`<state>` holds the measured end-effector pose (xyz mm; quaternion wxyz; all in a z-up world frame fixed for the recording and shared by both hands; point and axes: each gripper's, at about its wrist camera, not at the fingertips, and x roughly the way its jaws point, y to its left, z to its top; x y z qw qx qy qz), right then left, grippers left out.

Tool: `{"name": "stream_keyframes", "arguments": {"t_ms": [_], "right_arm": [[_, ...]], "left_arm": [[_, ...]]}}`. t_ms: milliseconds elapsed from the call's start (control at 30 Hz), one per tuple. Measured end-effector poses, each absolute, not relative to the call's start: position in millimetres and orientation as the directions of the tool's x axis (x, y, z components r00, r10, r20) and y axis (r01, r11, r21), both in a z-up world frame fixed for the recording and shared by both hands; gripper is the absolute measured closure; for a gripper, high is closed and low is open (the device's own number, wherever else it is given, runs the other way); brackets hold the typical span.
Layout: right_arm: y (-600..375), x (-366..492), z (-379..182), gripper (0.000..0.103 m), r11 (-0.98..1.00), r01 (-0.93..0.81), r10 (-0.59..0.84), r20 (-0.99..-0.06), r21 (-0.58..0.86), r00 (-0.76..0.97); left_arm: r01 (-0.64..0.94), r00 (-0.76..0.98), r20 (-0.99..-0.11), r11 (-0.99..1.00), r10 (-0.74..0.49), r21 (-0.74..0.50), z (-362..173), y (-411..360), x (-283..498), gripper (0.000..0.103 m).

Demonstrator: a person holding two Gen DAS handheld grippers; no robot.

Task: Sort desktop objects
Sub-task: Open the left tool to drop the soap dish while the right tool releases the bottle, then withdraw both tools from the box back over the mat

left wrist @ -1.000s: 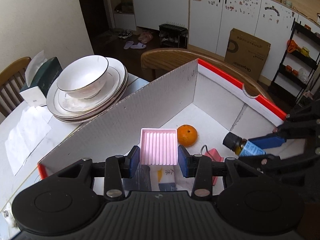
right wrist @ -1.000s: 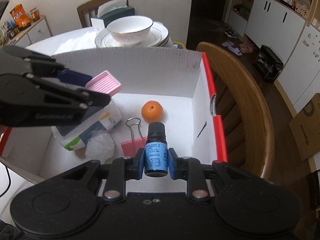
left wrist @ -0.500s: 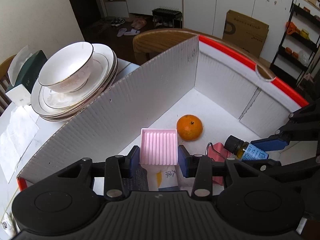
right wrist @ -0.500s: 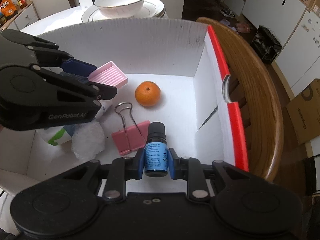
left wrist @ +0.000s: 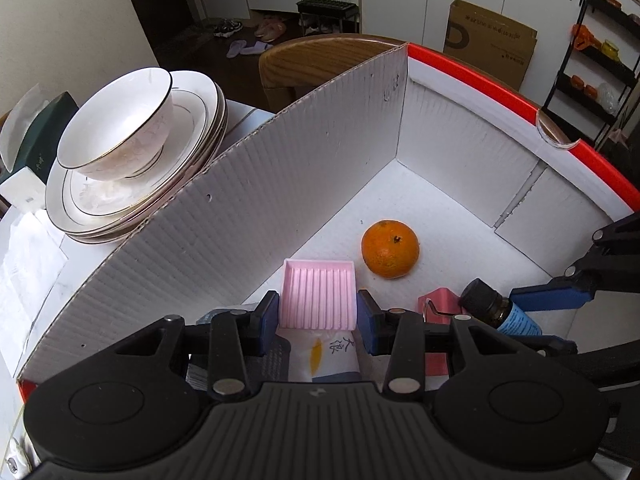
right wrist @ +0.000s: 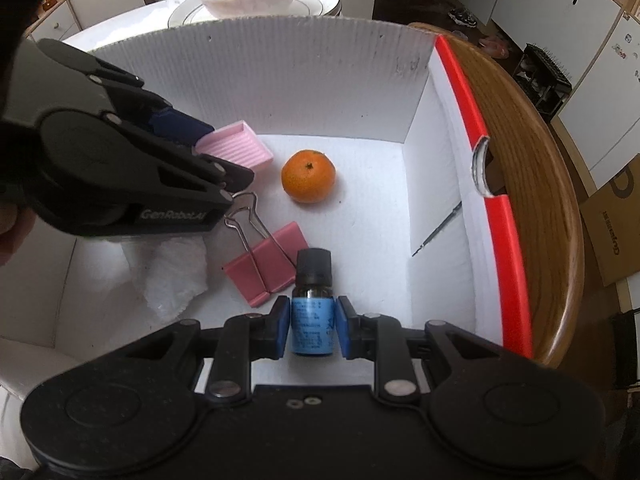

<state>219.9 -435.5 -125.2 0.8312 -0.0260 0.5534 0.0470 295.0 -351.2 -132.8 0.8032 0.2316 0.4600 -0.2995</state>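
Gripped between the left gripper's [left wrist: 318,314] pads, a pink ribbed tray [left wrist: 318,294], small brown bottle [right wrist: 312,304] bracketed by the right gripper [right wrist: 312,330], jaws just eased apart, inside the white box [right wrist: 280,80], mandarin [right wrist: 308,176] at twelve o'clock, pink binder clip [right wrist: 266,266] at ten.

Mandarin orange [right wrist: 308,176] in the box [right wrist: 280,80] toward its far wall, binder clip [right wrist: 264,268] near of it, ridged tray [right wrist: 236,152] left of orange, dropper bottle [right wrist: 312,304] just right of clip, bowl [left wrist: 116,124] on stacked plates [left wrist: 192,140] outside box, left
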Motion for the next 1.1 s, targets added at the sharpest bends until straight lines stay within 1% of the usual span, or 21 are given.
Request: {"name": "stream_keyframes", "arguments": {"t_ms": [133, 200, 267, 400, 500, 600, 733, 1000, 1067, 1100], "right_arm": [[-436.9, 218.1, -123.6, 0.074, 0.995, -0.101, 0.055, -0.921, 0.017, 0.386], [-436.3, 216.5, -121.3, 0.074, 0.994, -0.104, 0.059, -0.918, 0.020, 0.391], [-436.5, 215.4, -118.5, 0.072, 0.994, -0.106, 0.063, -0.914, 0.022, 0.400], [-438.9, 212.3, -110.4, 0.067, 0.994, -0.105, 0.075, -0.903, 0.033, 0.422], [-441.0, 209.8, -104.9, 0.065, 0.993, -0.106, 0.088, -0.895, 0.046, 0.438], [-442.1, 206.0, -98.8, 0.063, 0.992, -0.110, 0.098, -0.884, 0.054, 0.456], [-441.7, 198.2, -86.9, 0.057, 0.990, -0.122, 0.126, -0.868, 0.076, 0.480], [-436.0, 185.8, -69.8, 0.051, 0.983, -0.157, 0.167, -0.833, 0.098, 0.528], [-434.6, 183.3, -66.8, 0.046, 0.982, -0.162, 0.172, -0.824, 0.100, 0.539], [-433.8, 181.8, -65.2, 0.041, 0.982, -0.163, 0.174, -0.819, 0.100, 0.546]], "left_arm": [[0.698, 0.392, -0.881, 0.710, -0.266, 0.096, -132.5, -351.6, 295.0, 0.061], [0.704, 0.377, -0.886, 0.705, -0.270, 0.085, -133.2, -351.7, 295.0, 0.044], [0.699, 0.378, -0.885, 0.711, -0.272, 0.080, -133.2, -350.2, 295.0, 0.042], [0.685, 0.373, -0.878, 0.728, -0.299, 0.043, -127.9, -344.0, 294.2, 0.041], [0.676, 0.373, -0.867, 0.736, -0.329, 0.011, -120.2, -336.2, 291.3, 0.041], [0.668, 0.380, -0.857, 0.744, -0.347, -0.005, -112.9, -329.6, 286.0, 0.041], [0.655, 0.400, -0.840, 0.755, -0.367, -0.018, -101.6, -320.1, 276.8, 0.041], [0.643, 0.437, -0.801, 0.765, -0.410, -0.041, -76.6, -302.2, 251.2, 0.041], [0.638, 0.444, -0.792, 0.769, -0.418, -0.048, -72.1, -296.8, 245.9, 0.041], [0.635, 0.449, -0.788, 0.771, -0.422, -0.051, -69.7, -293.9, 243.1, 0.041]]}}
